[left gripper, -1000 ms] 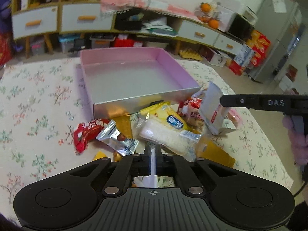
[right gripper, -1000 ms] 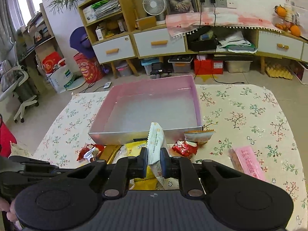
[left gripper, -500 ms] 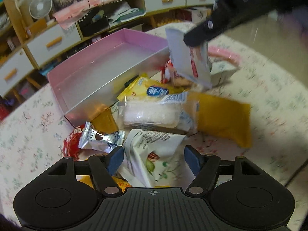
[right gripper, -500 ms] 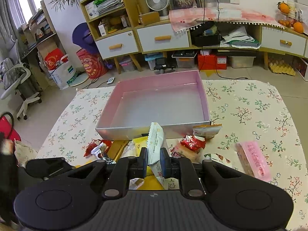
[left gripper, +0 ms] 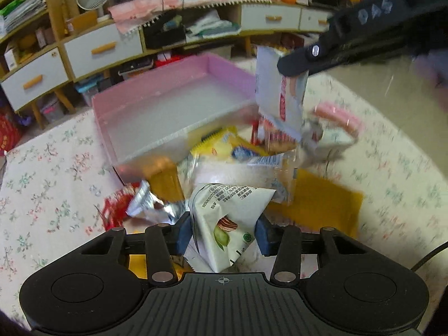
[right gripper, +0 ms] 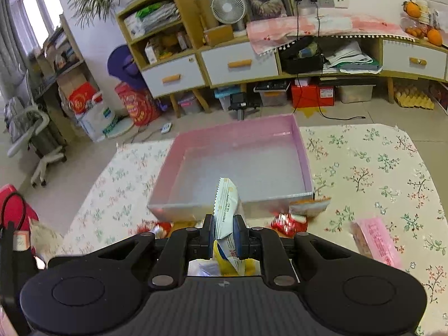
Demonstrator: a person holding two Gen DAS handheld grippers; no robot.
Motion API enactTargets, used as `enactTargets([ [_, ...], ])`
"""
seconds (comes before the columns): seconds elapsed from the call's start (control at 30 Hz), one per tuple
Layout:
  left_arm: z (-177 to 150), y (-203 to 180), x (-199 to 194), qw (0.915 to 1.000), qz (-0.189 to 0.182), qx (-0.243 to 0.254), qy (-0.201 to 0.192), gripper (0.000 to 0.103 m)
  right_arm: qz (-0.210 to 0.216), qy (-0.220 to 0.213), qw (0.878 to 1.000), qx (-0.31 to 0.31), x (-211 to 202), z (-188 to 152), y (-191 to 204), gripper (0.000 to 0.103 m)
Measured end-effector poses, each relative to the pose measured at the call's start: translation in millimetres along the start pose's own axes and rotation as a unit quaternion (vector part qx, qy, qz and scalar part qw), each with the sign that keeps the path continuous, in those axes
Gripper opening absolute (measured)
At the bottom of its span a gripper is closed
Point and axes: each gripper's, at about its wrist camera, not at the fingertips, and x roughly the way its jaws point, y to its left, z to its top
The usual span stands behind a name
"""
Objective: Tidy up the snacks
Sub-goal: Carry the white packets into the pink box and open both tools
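My left gripper (left gripper: 223, 236) is closing its jaws on a white nut packet (left gripper: 224, 218), and both pads touch its sides. Beyond it lies the snack pile: a clear packet with a white cake (left gripper: 238, 170), a yellow packet (left gripper: 221, 145), a silver wrapper (left gripper: 145, 204) and a red wrapper (left gripper: 114, 207). My right gripper (right gripper: 224, 235) is shut on a white packet with red print (right gripper: 225, 204), held upright in the air just in front of the open pink box (right gripper: 303, 154). In the left wrist view that packet (left gripper: 280, 100) hangs from the right gripper (left gripper: 291, 68) near the box's corner.
A flat orange-yellow packet (left gripper: 322, 204) lies right of the pile. A pink packet (right gripper: 375, 240) and a red wrapper (right gripper: 288, 221) sit on the floral tablecloth (right gripper: 378, 162). Low cabinets with drawers (right gripper: 238, 64) stand beyond the table.
My left gripper opened from shut, moved over the white nut packet and is closing around it, with its view rolled. The right gripper kept its packet and shifted slightly towards the box.
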Motion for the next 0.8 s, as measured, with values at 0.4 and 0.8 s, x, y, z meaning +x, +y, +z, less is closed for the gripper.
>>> enactTargets([
  [0.4,67.4,46.1,11.0,0.996,0.035,-0.065,-0.051,0.043,0.035,-0.073,0.995,0.052,16.1,21.1,-14.9,0.0],
  [0.8,70.4,78.2,60.6,0.9838,0.079,-0.133,-0.091,0.044,0.034,-0.095,0.988,0.12,54.6,21.2,-37.3,0.0],
])
